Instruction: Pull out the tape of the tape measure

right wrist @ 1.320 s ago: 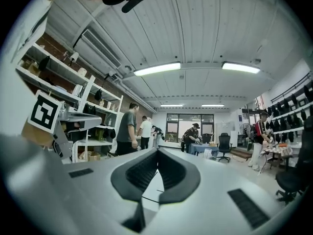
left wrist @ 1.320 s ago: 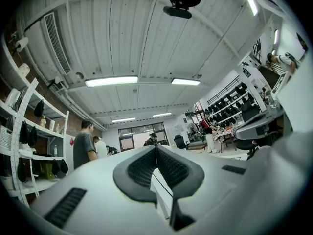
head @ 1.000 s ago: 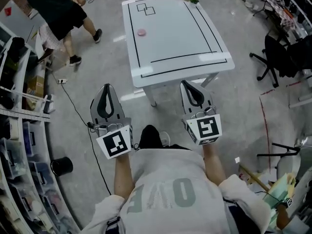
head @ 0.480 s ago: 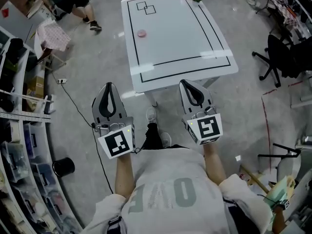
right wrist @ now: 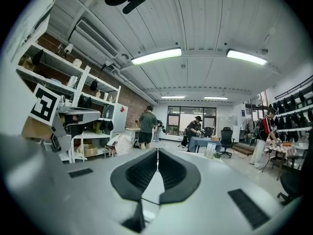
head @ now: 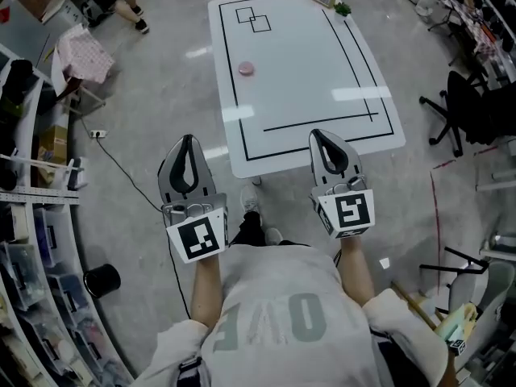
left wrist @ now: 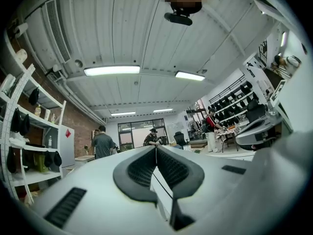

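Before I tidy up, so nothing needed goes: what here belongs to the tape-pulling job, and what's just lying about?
Job: white table, small pink round thing (likely the tape measure), left gripper, right gripper.
Lying about: potted plant, black bin, office chair.

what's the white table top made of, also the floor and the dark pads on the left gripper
The table top: seemingly smooth white laminate or painted board, semi-gloss; lights reflect as soft patches.
The floor: likely polished concrete, mottled grey with glare.
The pads of the left gripper: probably rubber or soft plastic, matte black, ribbed.
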A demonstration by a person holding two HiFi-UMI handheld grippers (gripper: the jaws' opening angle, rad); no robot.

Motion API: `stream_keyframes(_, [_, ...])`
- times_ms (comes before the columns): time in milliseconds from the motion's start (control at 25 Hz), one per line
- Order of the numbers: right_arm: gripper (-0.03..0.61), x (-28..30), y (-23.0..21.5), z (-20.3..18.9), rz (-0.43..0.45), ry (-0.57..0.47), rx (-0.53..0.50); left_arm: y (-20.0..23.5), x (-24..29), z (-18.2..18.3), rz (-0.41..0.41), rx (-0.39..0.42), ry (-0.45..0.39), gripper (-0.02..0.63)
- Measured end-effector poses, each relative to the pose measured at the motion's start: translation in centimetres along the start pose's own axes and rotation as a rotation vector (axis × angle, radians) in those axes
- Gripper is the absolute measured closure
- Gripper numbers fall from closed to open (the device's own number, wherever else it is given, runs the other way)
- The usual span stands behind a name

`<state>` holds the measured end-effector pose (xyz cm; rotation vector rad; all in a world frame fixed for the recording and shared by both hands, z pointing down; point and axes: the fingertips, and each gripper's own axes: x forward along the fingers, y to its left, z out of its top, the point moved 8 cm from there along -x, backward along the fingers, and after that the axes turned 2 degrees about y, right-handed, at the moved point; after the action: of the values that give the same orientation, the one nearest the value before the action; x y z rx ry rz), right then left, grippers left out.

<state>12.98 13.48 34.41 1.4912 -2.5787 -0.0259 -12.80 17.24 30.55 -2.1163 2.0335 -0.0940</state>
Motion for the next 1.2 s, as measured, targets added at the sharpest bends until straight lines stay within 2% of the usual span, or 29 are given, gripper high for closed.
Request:
stream_keyframes(120, [0.548, 2.6, -0.2, 0.7, -0.016, 0.007, -0.012, 1.7, 2.8, -0.7, -0.012, 0.003, 0.001, 0.586])
stream_keyframes(480, [0.548, 10.1, -0.4, 2.1, -0.063, 0.033, -0.024, 4.7, 10.6, -2.2, -0.075, -0.062, -0.016, 0.586])
stream_keyframes(640, [0.548, 12.9, -0.1, 2.2, -0.083, 0.036, -0.030, 6.2, 13.5, -3.2, -0.102, -0.055, -0.002, 0.586])
stream_keyframes(800, [0.548, 14.4, -0.9, 2.1, -0.100, 0.041, -0.014, 6.4, 15.6, -4.0, -0.100, -0.072, 0.018, 0.586])
stream_keyframes(920, [0.548, 15.3, -2.2, 2.3, -0.100, 0.034, -0.013, 6.0, 16.9, -4.0, -0.104, -0.047, 0.016, 0.586])
stream_keyframes(1200, [0.548, 16.7, -4.5, 2.1, -0.080, 0.020, 0.009, 5.0, 18.0, -3.5, -0.044, -0.020, 0.030, 0.586])
